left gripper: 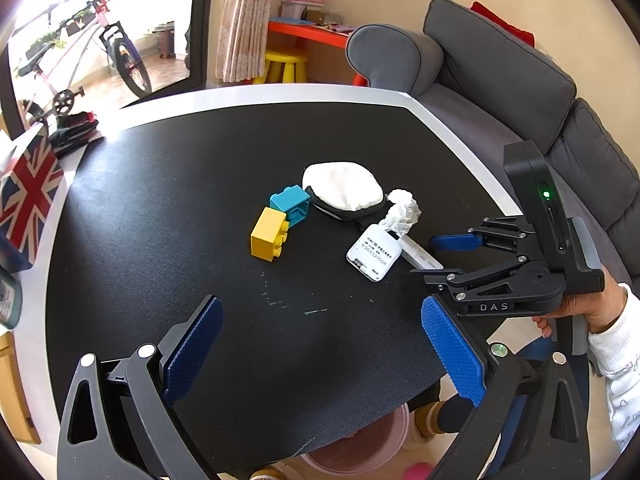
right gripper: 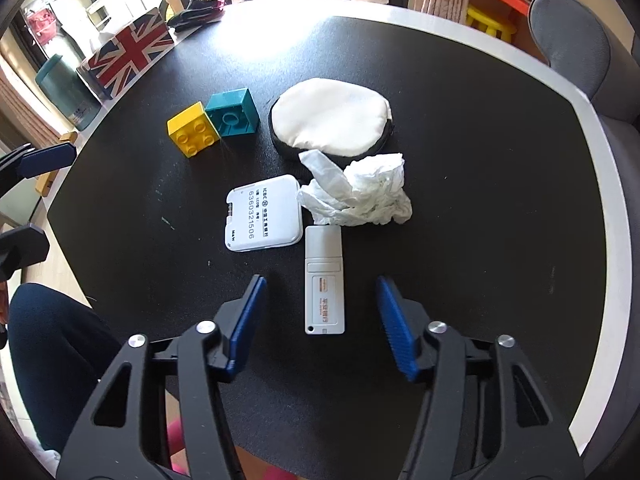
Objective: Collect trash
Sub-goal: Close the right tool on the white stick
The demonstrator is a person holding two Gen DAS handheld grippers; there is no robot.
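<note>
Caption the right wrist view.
Open right gripper straddles a white stick near crumpled tissue.

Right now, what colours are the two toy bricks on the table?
One yellow brick, one teal brick, touching each other; clearest in the right wrist view.

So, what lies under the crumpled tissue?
The crumpled tissue overlaps the pouch edge and touches the white stick's top; the table beneath it is hidden.

A home living room: grey sofa (left gripper: 500, 76), bicycle (left gripper: 96, 48) (by the window), toy blocks (left gripper: 280, 220).
</note>
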